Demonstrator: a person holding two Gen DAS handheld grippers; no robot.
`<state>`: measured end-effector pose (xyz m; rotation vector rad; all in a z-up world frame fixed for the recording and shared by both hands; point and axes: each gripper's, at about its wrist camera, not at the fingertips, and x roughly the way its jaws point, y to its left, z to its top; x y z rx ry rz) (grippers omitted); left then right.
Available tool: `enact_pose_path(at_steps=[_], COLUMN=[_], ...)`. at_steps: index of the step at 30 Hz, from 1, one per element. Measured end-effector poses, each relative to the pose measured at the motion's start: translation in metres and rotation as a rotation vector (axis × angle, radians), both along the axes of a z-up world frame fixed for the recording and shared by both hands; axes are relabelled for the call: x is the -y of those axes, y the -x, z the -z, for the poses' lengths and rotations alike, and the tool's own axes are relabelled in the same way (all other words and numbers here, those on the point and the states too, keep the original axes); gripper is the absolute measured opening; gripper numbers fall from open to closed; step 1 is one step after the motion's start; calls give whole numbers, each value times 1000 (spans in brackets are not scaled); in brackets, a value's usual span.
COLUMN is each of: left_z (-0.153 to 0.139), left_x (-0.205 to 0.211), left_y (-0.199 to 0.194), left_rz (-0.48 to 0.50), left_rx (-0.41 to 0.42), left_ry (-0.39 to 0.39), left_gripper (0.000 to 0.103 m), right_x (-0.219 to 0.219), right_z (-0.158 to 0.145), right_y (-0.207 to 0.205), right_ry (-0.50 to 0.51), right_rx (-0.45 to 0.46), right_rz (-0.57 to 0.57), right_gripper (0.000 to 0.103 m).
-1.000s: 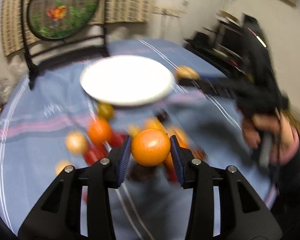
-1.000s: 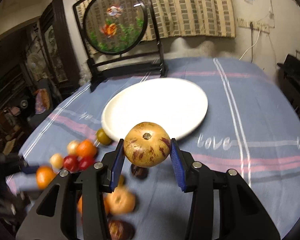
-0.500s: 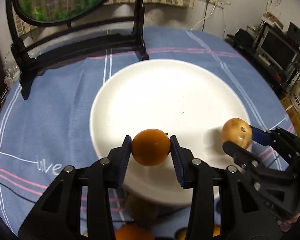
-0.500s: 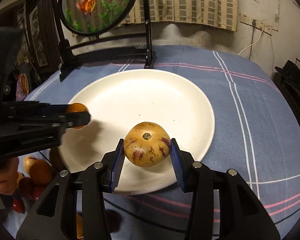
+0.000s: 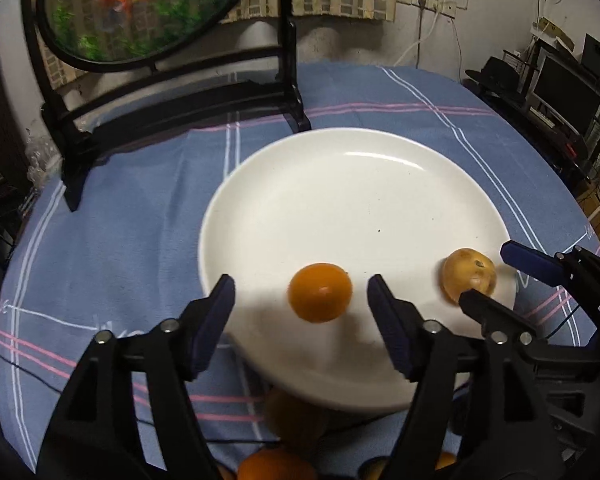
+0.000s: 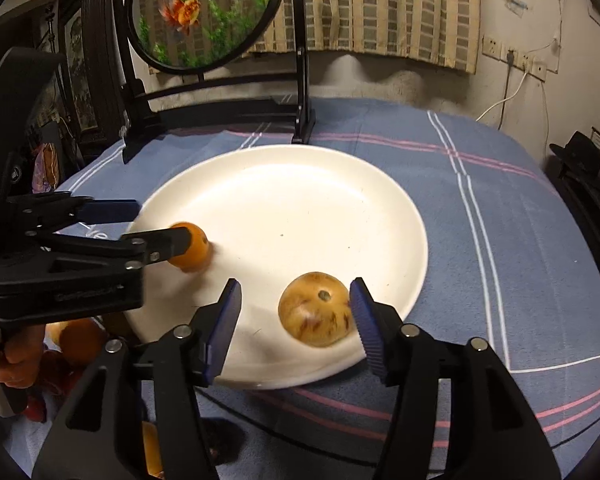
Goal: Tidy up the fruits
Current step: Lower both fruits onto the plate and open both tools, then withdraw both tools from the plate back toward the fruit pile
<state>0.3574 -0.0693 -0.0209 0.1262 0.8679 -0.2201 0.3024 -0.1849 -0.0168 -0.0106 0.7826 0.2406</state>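
A white plate (image 5: 360, 184) (image 6: 300, 184) lies on the blue checked tablecloth. My left gripper (image 5: 300, 312) (image 6: 156, 226) is open over the plate's near edge; a blurred orange (image 5: 320, 292) (image 6: 192, 246) sits free between its jaws on the plate. My right gripper (image 6: 294, 320) (image 5: 496, 276) is open too. A yellow-brown speckled fruit (image 6: 316, 308) (image 5: 468, 276) is between its jaws, close to the right pad, on the plate's near right part.
More oranges and red fruits (image 6: 76, 340) (image 5: 276, 464) lie on the cloth below the plate's near edge. A round fish-painting screen on a black stand (image 5: 172, 80) (image 6: 220, 80) stands behind the plate. The table's rim curves off at right (image 6: 580, 240).
Both grippers have opened and let go of their fruits onto the plate. Before that, both carried the fruits from the pile to over the plate.
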Motion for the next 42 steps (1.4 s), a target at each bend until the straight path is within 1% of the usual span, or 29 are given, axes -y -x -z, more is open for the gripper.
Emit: enact_pose_path(at_steps=[1, 3, 5, 9, 13, 20, 22, 26, 29, 34, 38, 42], left_z=[-4, -12, -18, -23, -16, 7, 13, 20, 22, 19, 20, 22], left_x=[-2, -10, -20, -41, -65, -81, -81, -74, -71, -68, -68, -70], left_y=[6, 21, 39, 80, 123, 187, 200, 215, 222, 226, 227, 227], left_rz=[-4, -18, -41, -62, -79, -63, -59, -39, -30, -22, -25, -27], left_rx=[11, 34, 55, 84, 88, 85, 84, 84, 94, 105, 111, 112], left_ry=[0, 5, 15, 56, 103, 79, 60, 26, 16, 20, 8, 23], left_gripper=[76, 83, 88, 88, 88, 88, 88, 88, 88, 88, 88, 88], right_x=[0, 0, -2, -5, -4, 4, 4, 3, -3, -9, -19, -24], right_z=[-5, -11, -19, -27, -27, -12, -8, -2, 5, 14, 22, 23], right_y=[5, 13, 26, 55, 86, 131, 148, 171, 179, 176, 172, 169], right_ry=[-5, -2, 6, 3, 1, -39, -42, -60, -40, -30, -13, 9], right_rx=[10, 28, 48, 76, 89, 32, 16, -21, -53, -101, -150, -159], right_rz=[1, 3, 4, -3, -2, -13, -27, -66, -83, -90, -121, -121], right_gripper=[57, 57, 58, 59, 61, 61, 61, 61, 61, 61, 61, 61])
